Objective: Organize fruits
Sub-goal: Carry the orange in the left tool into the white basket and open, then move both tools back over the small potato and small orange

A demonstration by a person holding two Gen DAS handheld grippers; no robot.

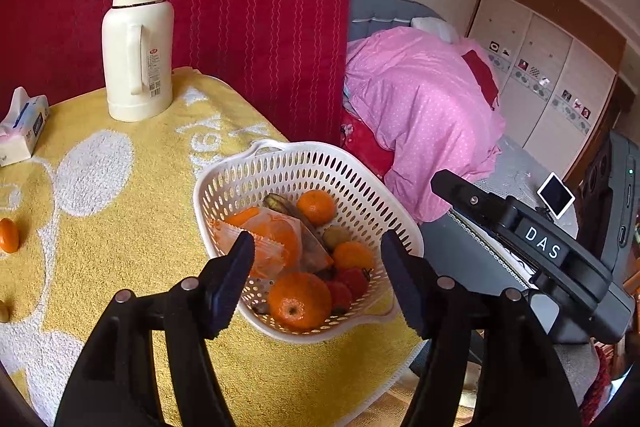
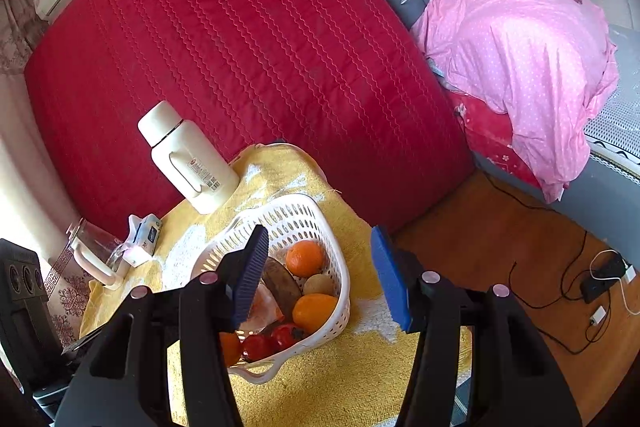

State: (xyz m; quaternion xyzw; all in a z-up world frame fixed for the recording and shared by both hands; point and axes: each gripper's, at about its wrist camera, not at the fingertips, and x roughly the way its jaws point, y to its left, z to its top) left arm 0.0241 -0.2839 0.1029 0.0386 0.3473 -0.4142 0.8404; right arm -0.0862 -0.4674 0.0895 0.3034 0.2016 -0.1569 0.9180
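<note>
Fruit sits piled in a white perforated basket (image 1: 308, 163) on the yellow towel (image 1: 120, 227), near the table's right edge; we count several oranges, the biggest (image 1: 299, 301) at the near wall, one (image 1: 316, 207) toward the far side, another (image 1: 353, 255) on the right; a dark brownish banana (image 1: 286, 207) lies across the middle, a kiwi-like brown fruit (image 1: 335, 235) beside it, red fruits (image 1: 348, 285) low in front, and an orange-printed plastic packet (image 1: 272, 239) leans on the left side; one small orange (image 1: 9, 235) lies loose on the towel far left, well apart from the basket; we see the left gripper (image 1: 318, 271) hovering above the basket's near rim, jaws spread wide, nothing between them, no contact we can confirm; right gripper (image 2: 318, 271) likewise spread wide and empty, above the basket (image 2: 316, 219) from the other side, its left pad (image 2: 252, 275) overlapping the basket interior in view, though we cannot tell whether it touches; cream thermos (image 1: 138, 43) stands upright at the back of the towel, tissue pack (image 1: 22, 127) at the left edge; red quilted panel (image 1: 240, 7) behind.
</note>
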